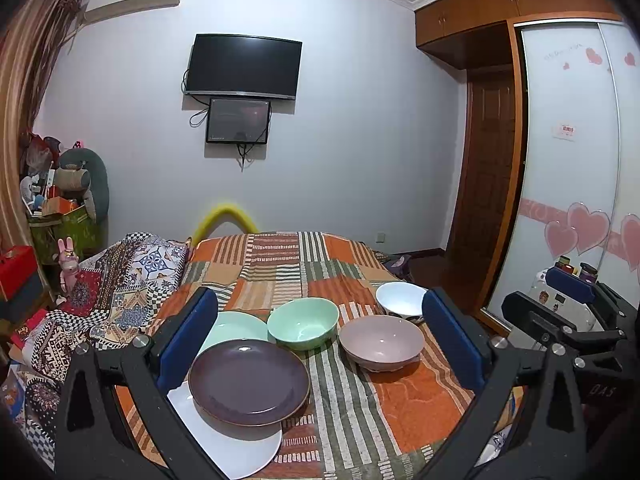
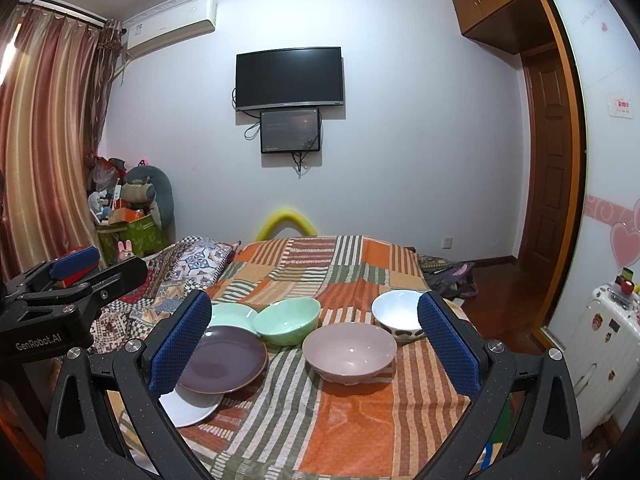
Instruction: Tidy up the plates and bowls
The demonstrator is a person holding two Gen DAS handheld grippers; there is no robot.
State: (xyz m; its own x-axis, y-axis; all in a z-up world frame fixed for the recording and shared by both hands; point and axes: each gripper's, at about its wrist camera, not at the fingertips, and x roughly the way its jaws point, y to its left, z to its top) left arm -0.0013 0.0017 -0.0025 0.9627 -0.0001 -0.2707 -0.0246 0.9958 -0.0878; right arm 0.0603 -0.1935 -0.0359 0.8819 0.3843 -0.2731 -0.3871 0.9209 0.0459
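A patchwork bedspread (image 2: 360, 412) — orange, olive and cream stripes — carries a dark purple plate (image 2: 224, 360) on a white plate (image 2: 192, 410). At its twelve o'clock sits a mint plate (image 2: 232, 314); bowls run mint (image 2: 288, 320), mauve-pink (image 2: 350, 354), white (image 2: 396, 312). The finger pads (image 2: 448, 348) are blue.

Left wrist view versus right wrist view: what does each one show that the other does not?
Only the left wrist view shows the right hand-held gripper from the side, at its right edge.

Only the right wrist view shows the striped curtain in full and the left hand-held gripper from the side, at its left edge.

Both show the purple plate overlapping the white plate, the green plate, the green bowl, pink bowl, white bowl and wall television. Both grippers are open and empty.
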